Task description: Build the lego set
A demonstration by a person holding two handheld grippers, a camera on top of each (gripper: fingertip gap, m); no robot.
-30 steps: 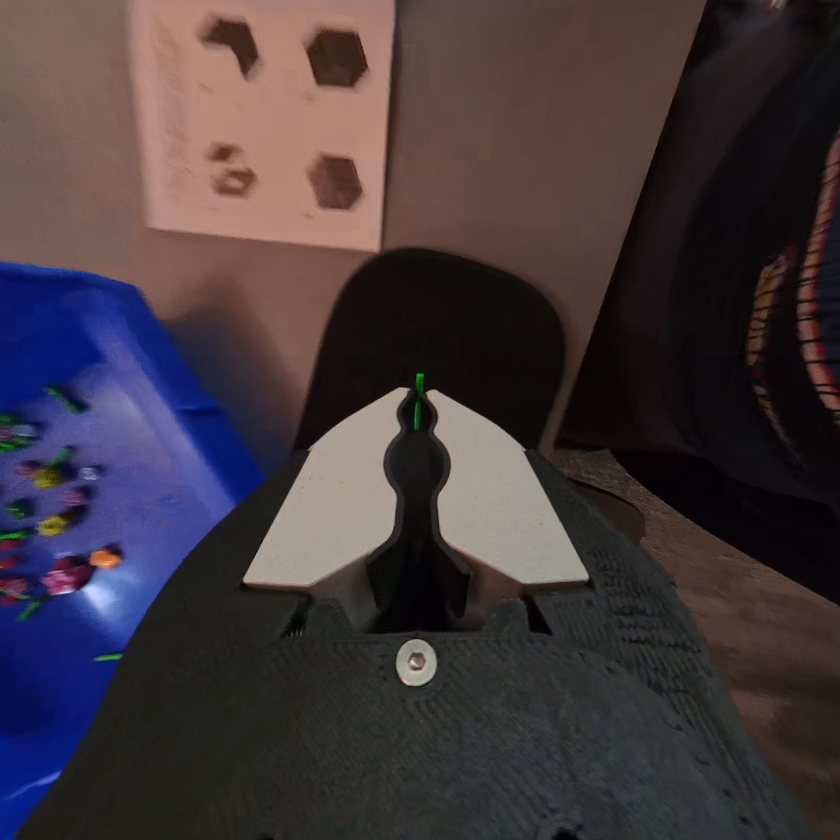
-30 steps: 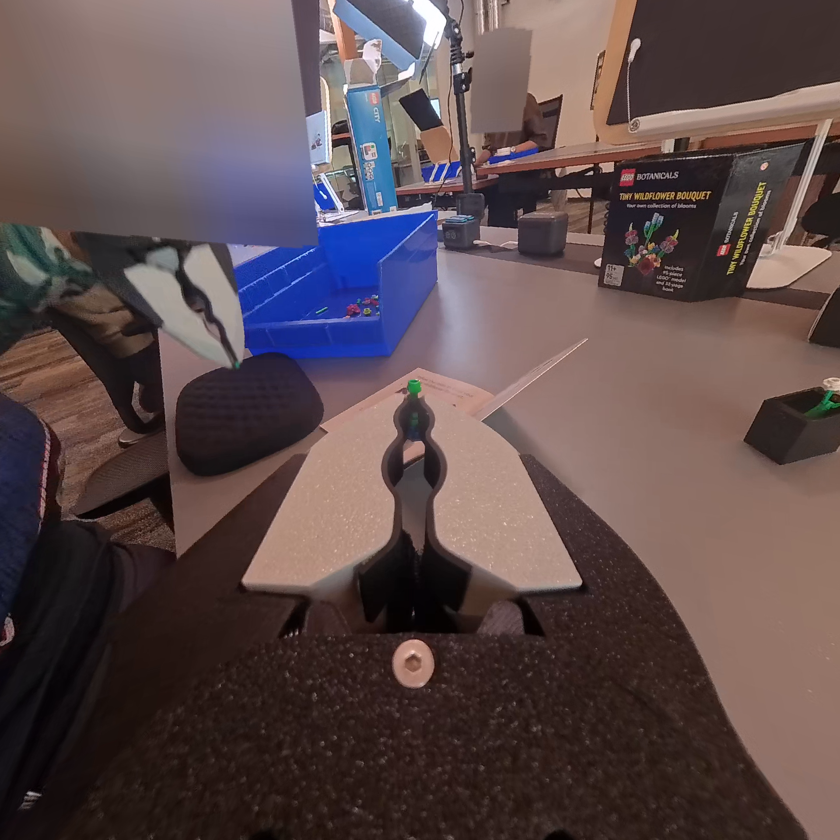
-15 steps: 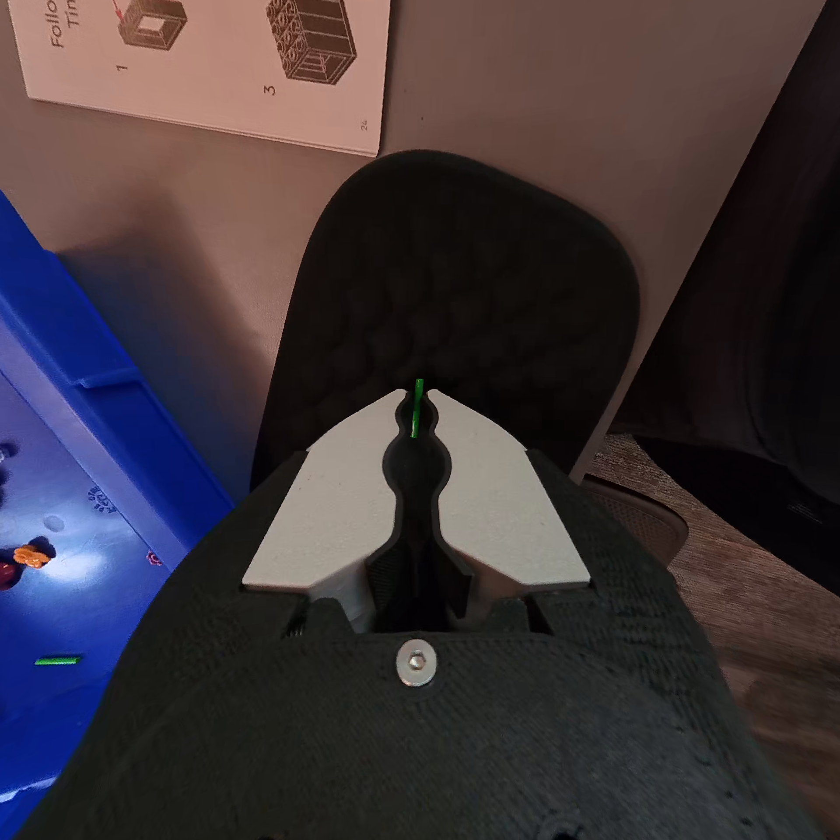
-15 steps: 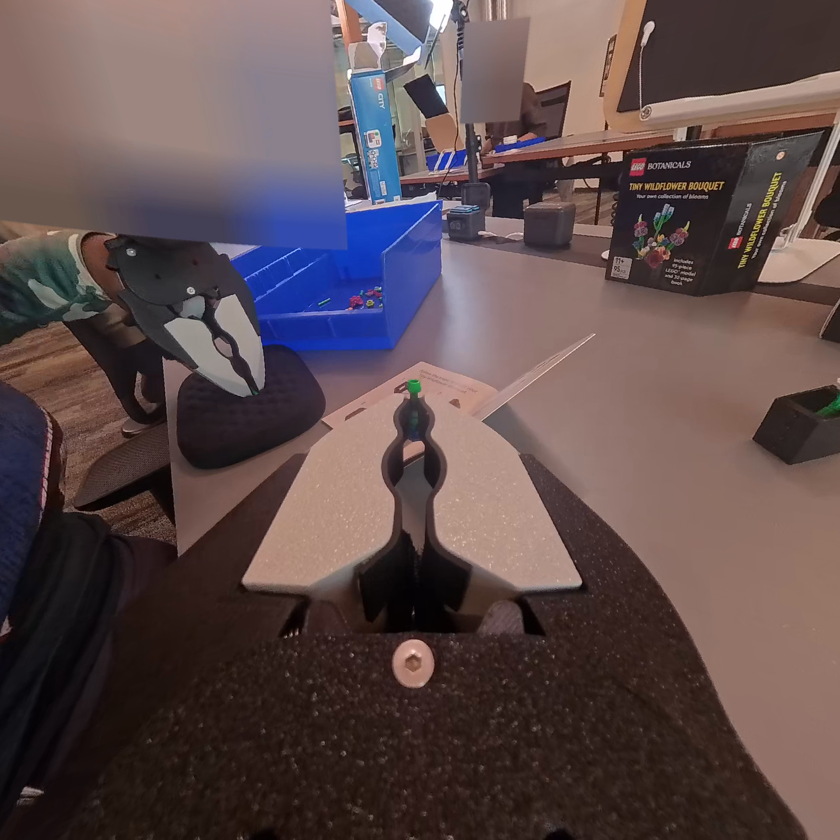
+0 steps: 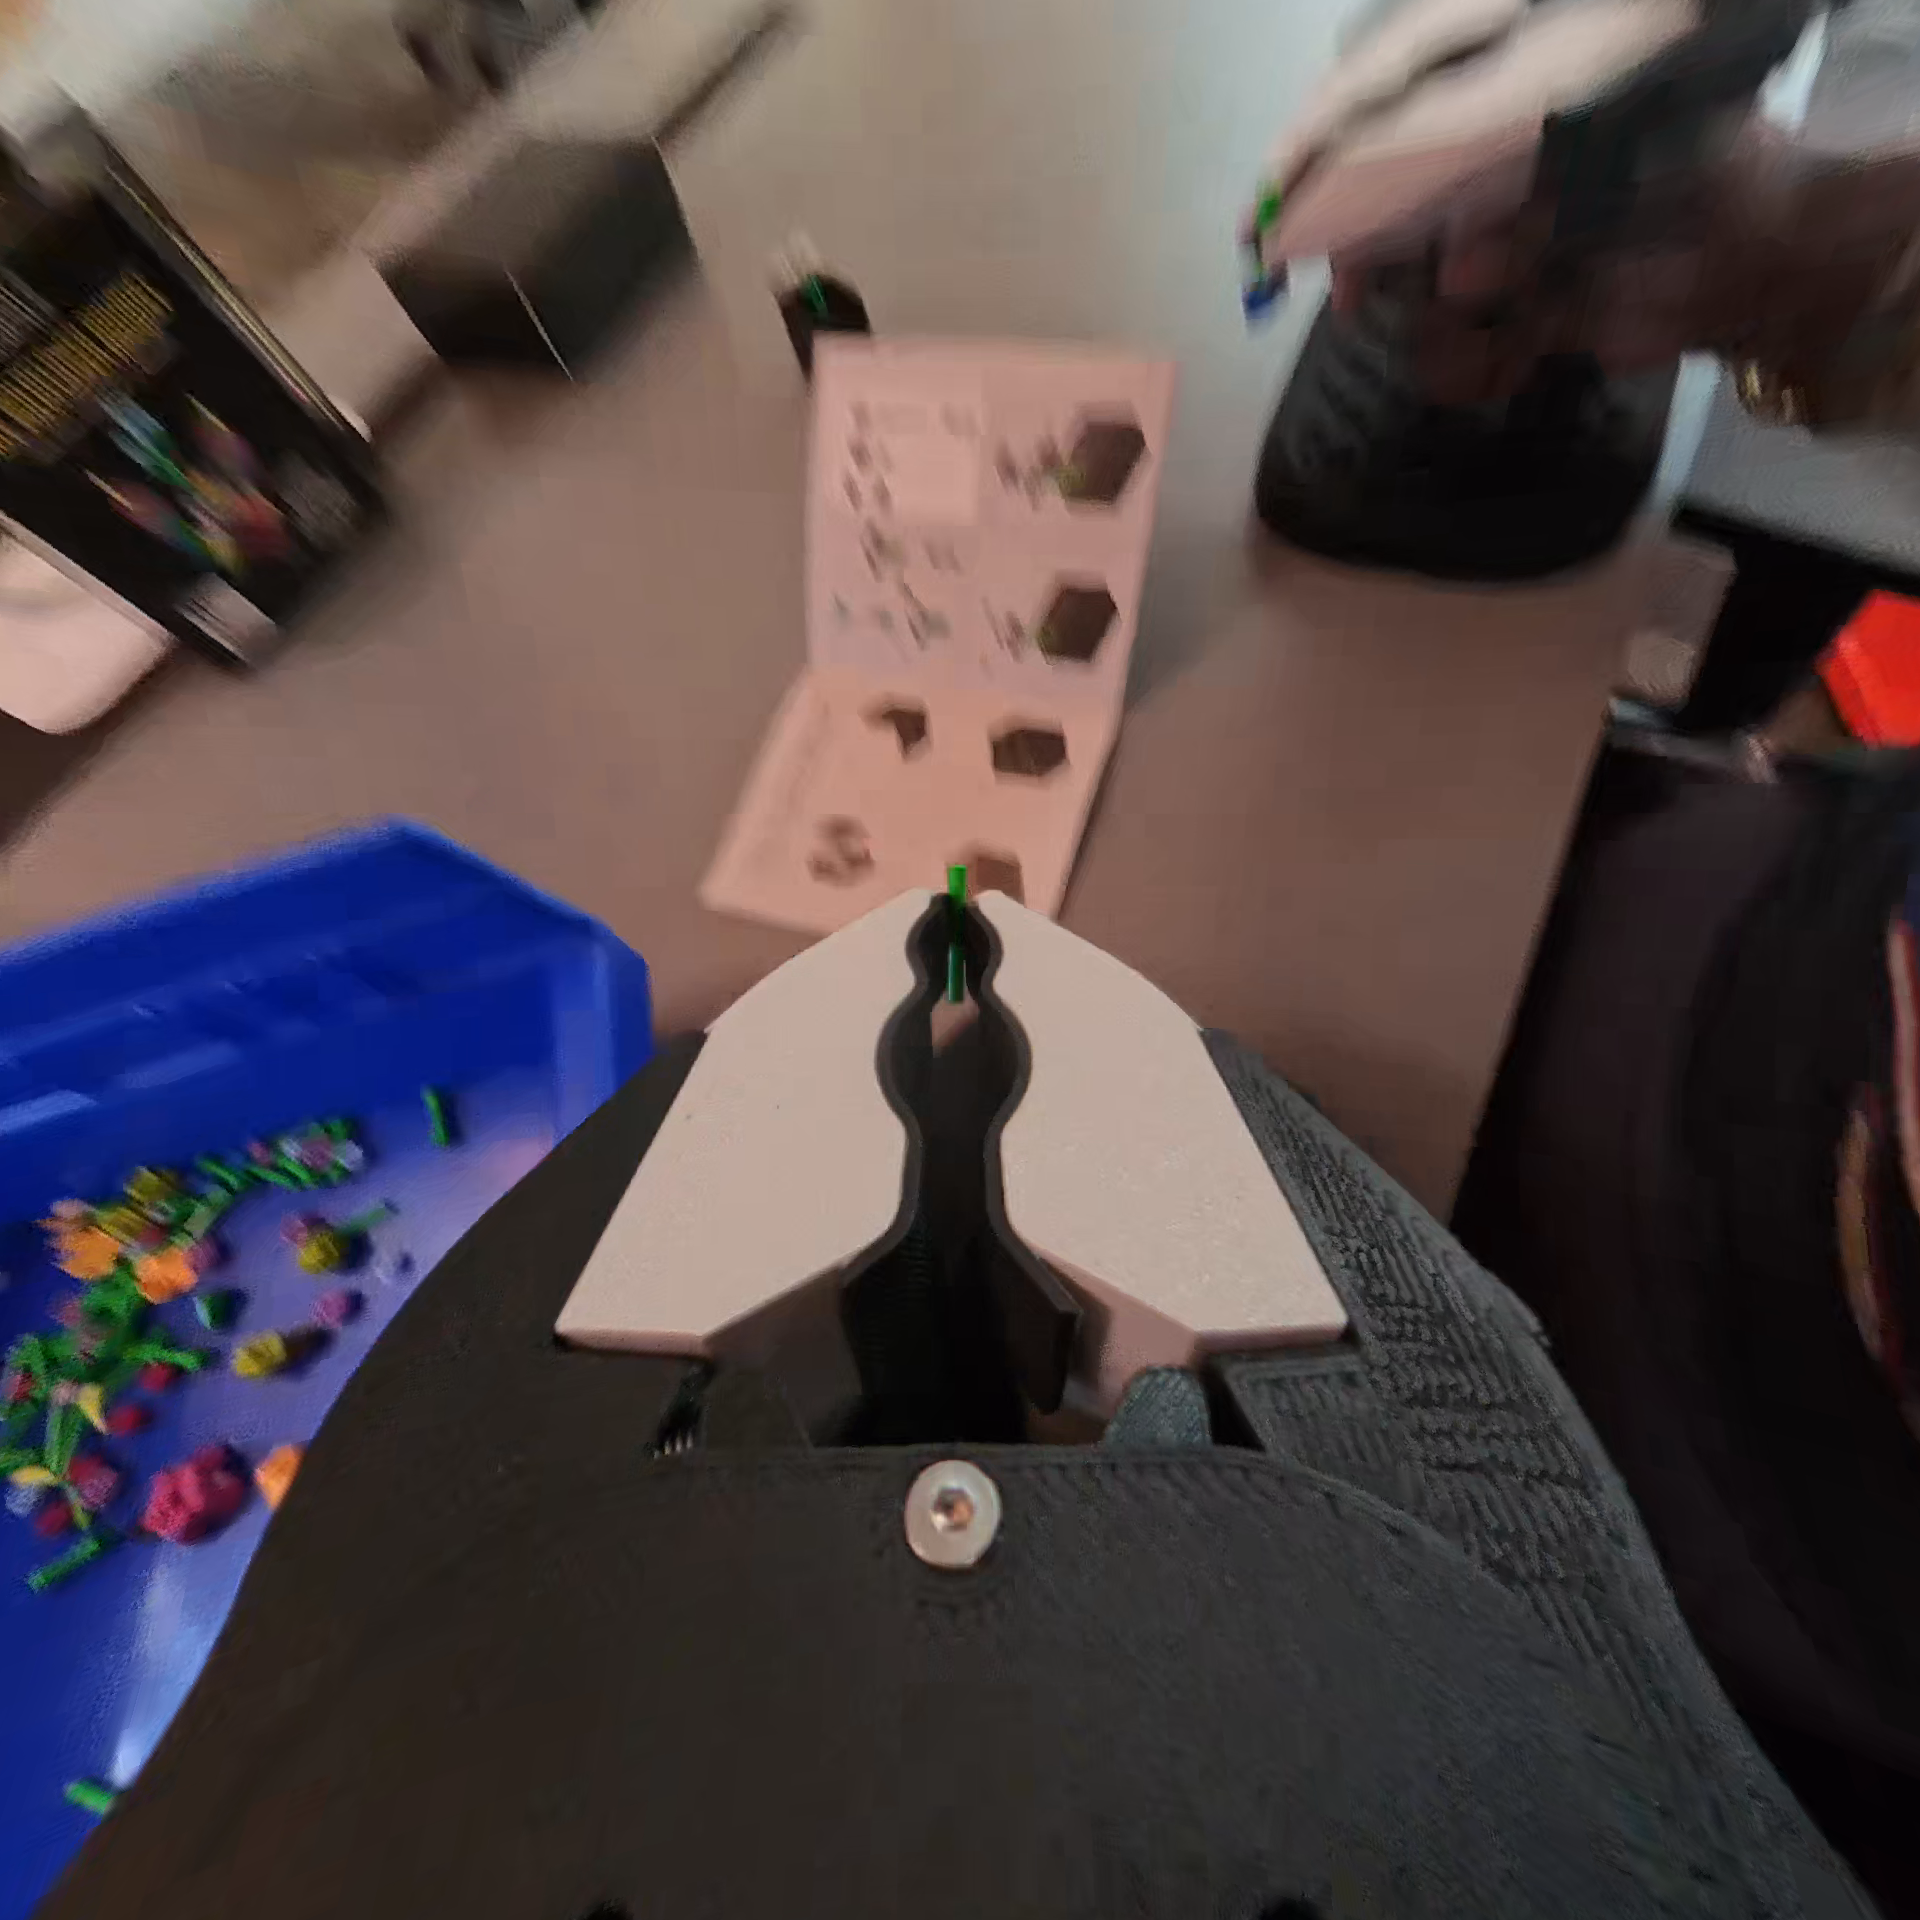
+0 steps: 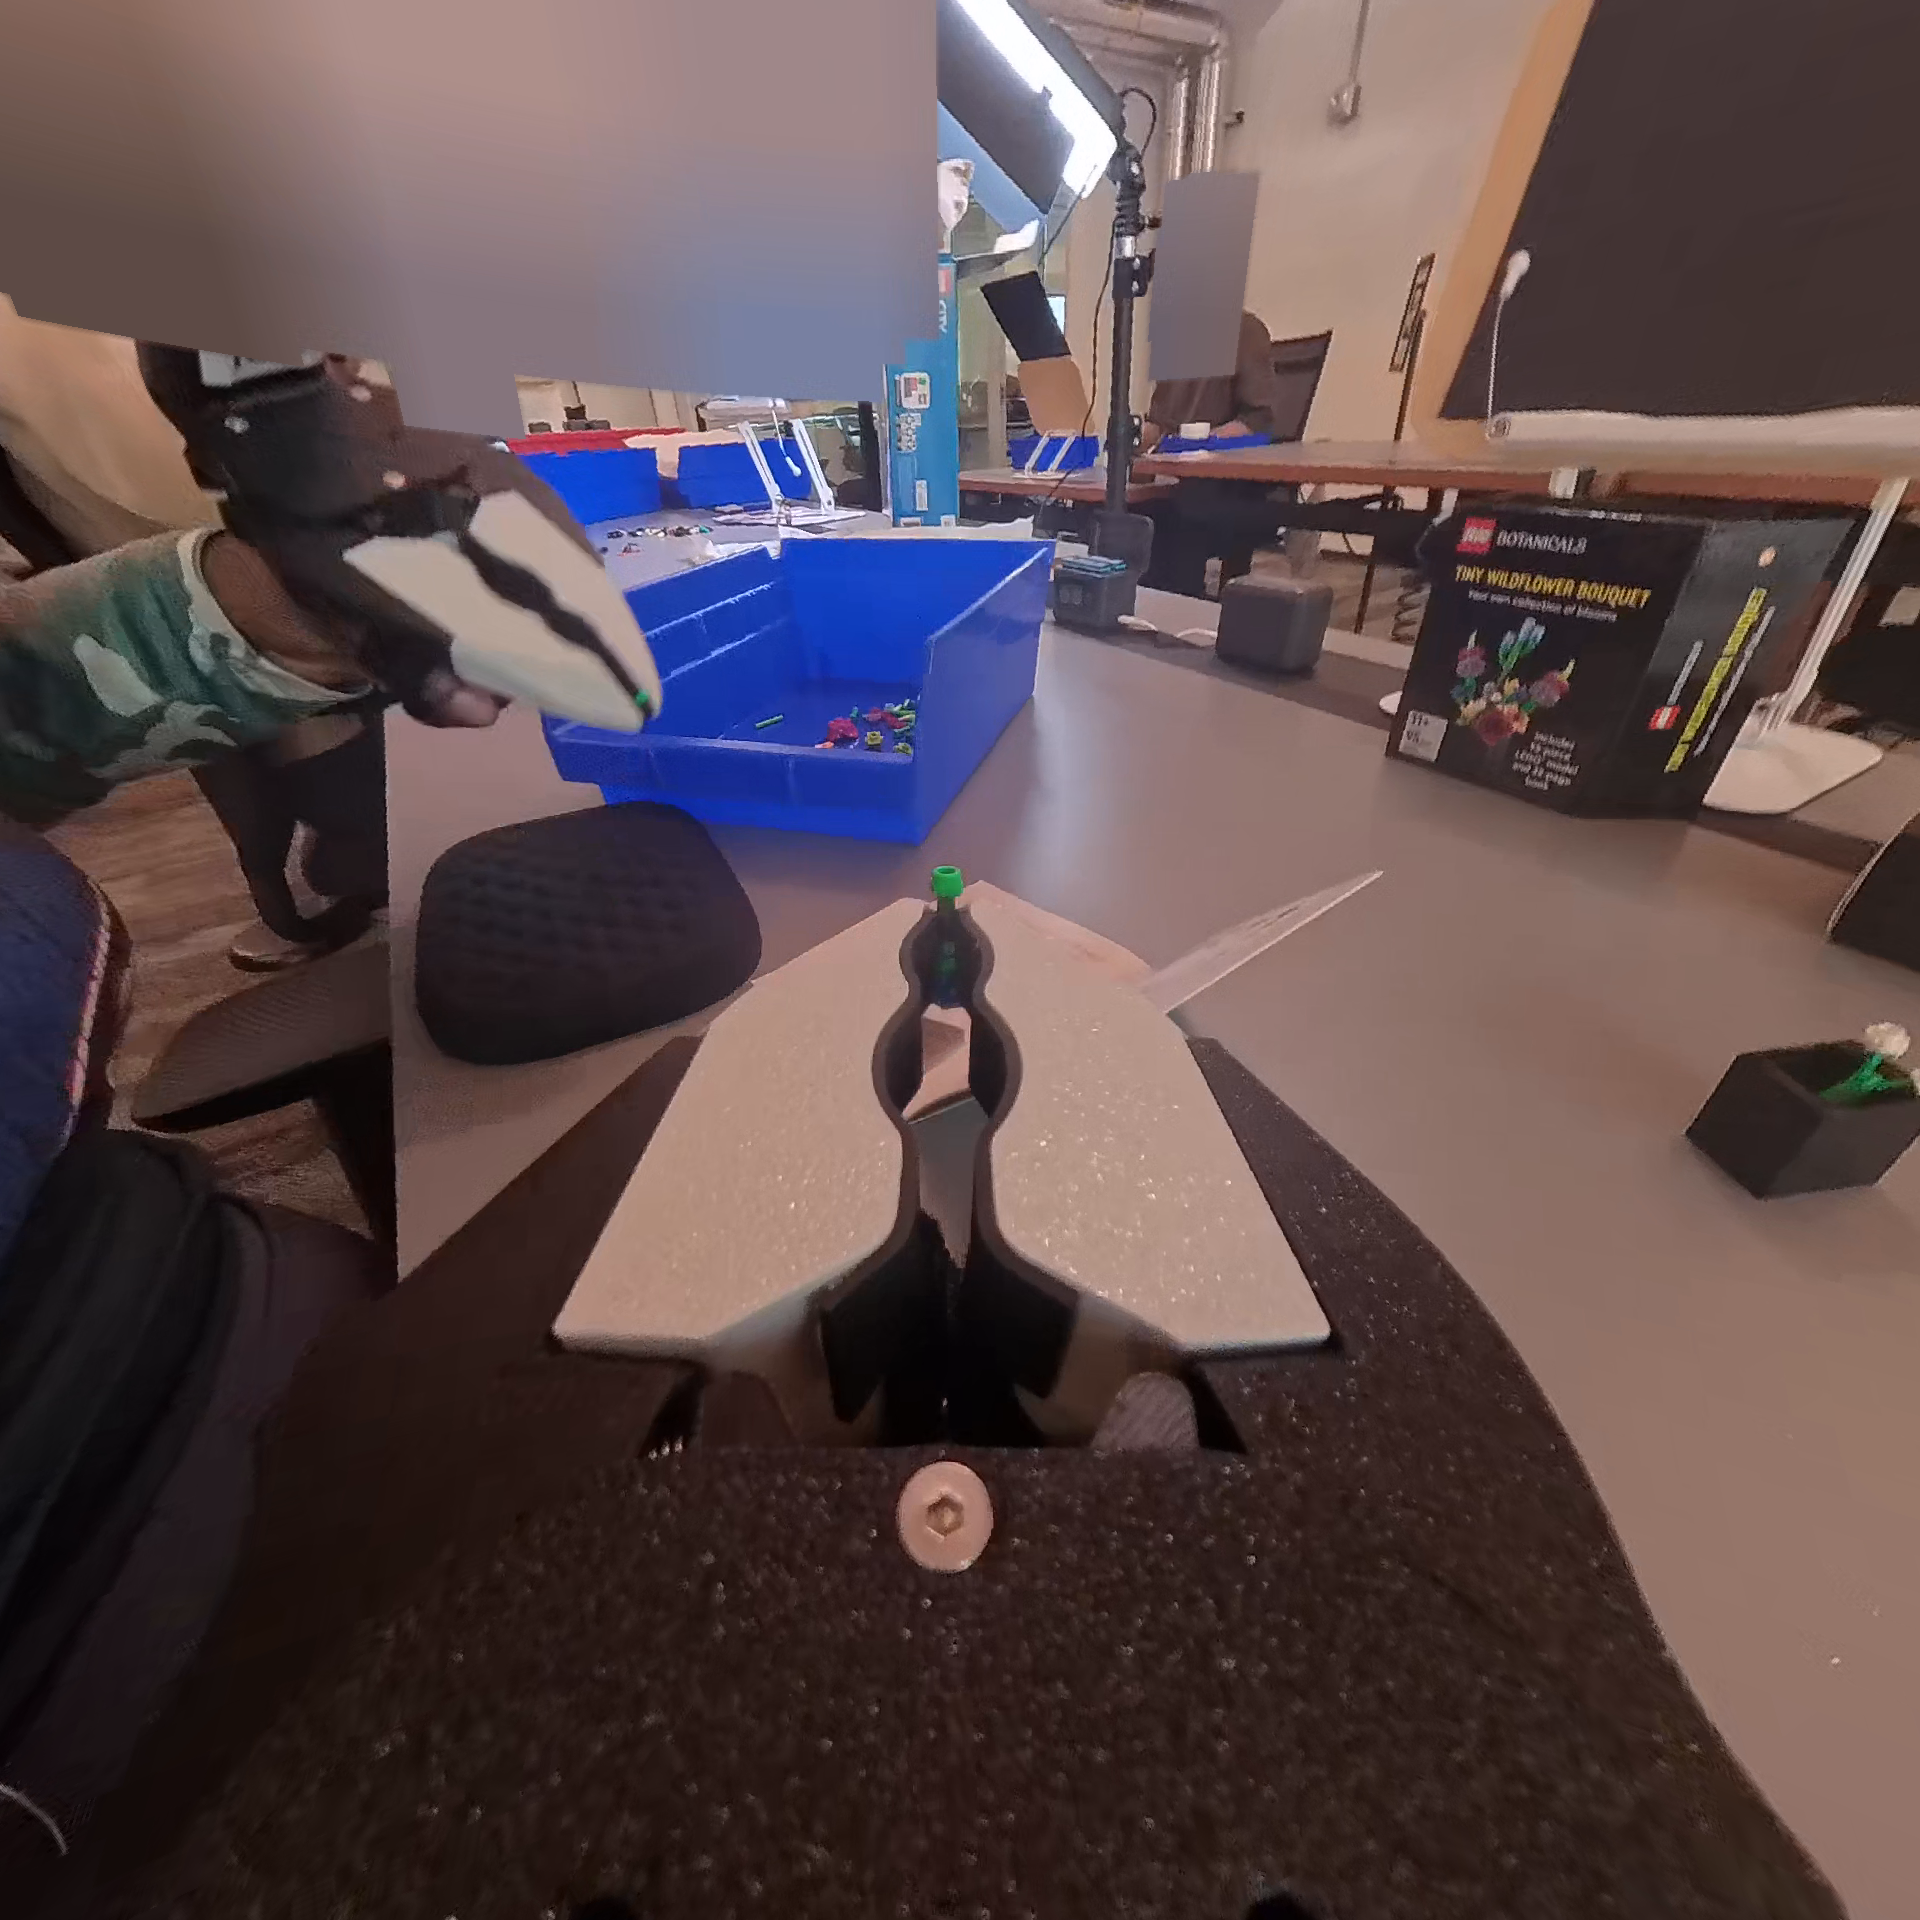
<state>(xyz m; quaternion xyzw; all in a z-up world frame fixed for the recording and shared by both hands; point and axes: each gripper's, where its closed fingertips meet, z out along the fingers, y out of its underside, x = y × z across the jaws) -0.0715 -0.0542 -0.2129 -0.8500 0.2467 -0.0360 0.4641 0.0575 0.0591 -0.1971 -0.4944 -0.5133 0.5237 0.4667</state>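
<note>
My left gripper (image 5: 956, 906) is shut on a thin green stem piece (image 5: 956, 935), held in the air above the table near the blue bin (image 5: 312, 997). It also shows in the right wrist view (image 6: 636, 707) at upper left, tilted toward the bin. My right gripper (image 6: 945, 909) is shut on a green stem with a round green top (image 6: 945, 885) and a blue bit lower down. In the left wrist view the right gripper shows blurred at top right (image 5: 1270, 249). The open instruction booklet (image 5: 966, 644) lies on the grey table.
A black cushion pad (image 6: 582, 925) sits at the table's near-left corner. A small black pot (image 6: 1797, 1127) with a white flower stands at right. The black set box (image 6: 1558, 665) stands at the back. The bin holds several loose coloured pieces (image 5: 156, 1309). It is some 25 cm from my right tips to the small black pot (image 6: 1797, 1127).
My left gripper has lifted off the black pad and swung up and toward the table, still holding the green stem. The right gripper has stayed nearly still with its piece.
</note>
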